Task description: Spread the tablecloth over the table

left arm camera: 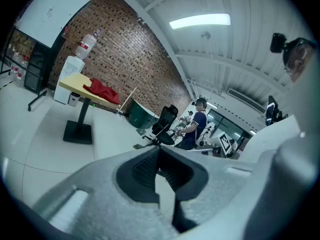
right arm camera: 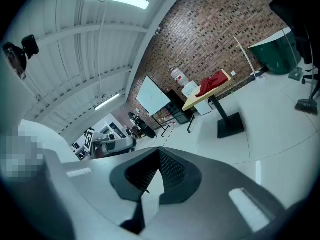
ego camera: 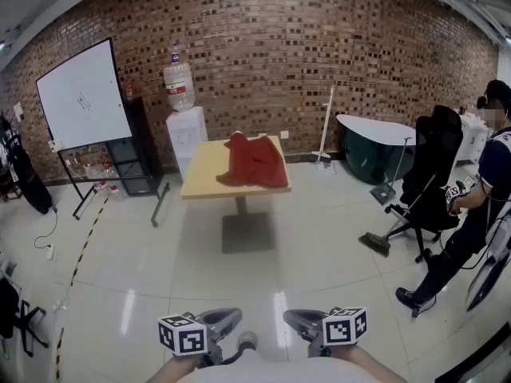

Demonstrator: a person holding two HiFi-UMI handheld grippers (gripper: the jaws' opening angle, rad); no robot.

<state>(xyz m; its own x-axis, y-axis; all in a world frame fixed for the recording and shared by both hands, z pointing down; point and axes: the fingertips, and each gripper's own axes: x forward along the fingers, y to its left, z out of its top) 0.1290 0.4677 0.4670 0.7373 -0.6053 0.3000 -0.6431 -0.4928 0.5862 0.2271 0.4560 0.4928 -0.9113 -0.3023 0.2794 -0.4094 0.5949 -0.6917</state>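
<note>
Glossy white floor tiles (ego camera: 263, 286) lie open around the square light-wood pedestal table (ego camera: 200, 174), whose left half is bare. The crumpled red cloth tablecloth (ego camera: 255, 162) is heaped on its right half, well apart from the left gripper (left arm camera: 159, 151) and right gripper (right arm camera: 159, 151). Both grippers' ribbed-padded jaws are pressed together with nothing between them.

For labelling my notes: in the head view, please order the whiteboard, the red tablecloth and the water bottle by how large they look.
1. whiteboard
2. red tablecloth
3. water bottle
The differences are clear.
</note>
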